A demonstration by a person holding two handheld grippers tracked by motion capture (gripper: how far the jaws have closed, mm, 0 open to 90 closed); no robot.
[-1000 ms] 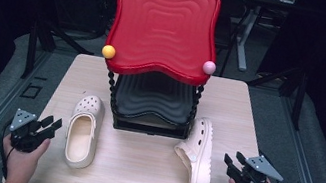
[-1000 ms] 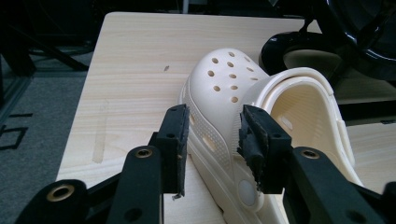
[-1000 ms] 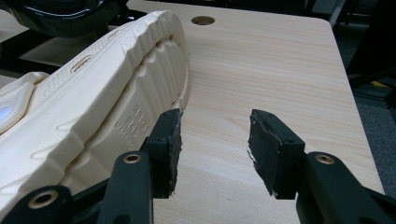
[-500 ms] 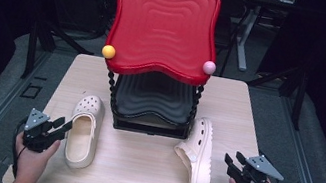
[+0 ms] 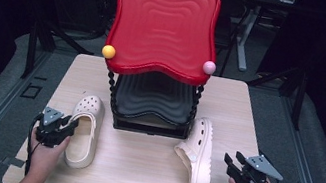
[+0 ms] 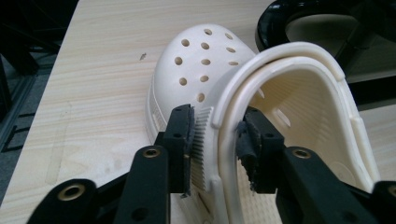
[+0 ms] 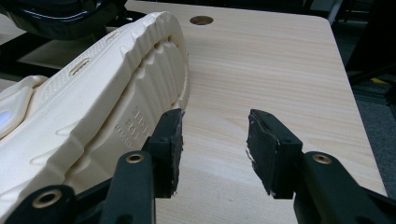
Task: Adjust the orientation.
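Left gripper (image 6: 215,140) jaws closing astride upright clog (image 6: 243,116) side wall, not yet pinching; seat deeper before squeezing. Right gripper (image 7: 215,151) idling open.

A: Colours near the left gripper (image 5: 68,128)?

B: The left clog (image 5: 84,131) is cream-white with a dotted pattern of round holes over its toe; the black jaws have just been closing, its wall between them.

A: Farther right?

B: The right clog (image 5: 197,153) is cream; the rack's top tray (image 5: 162,25) is red with rippled lines, the lower tray (image 5: 152,99) black; one ball (image 5: 108,51) yellow, one ball (image 5: 209,67) pink; the table (image 5: 147,170) pale wood grain.
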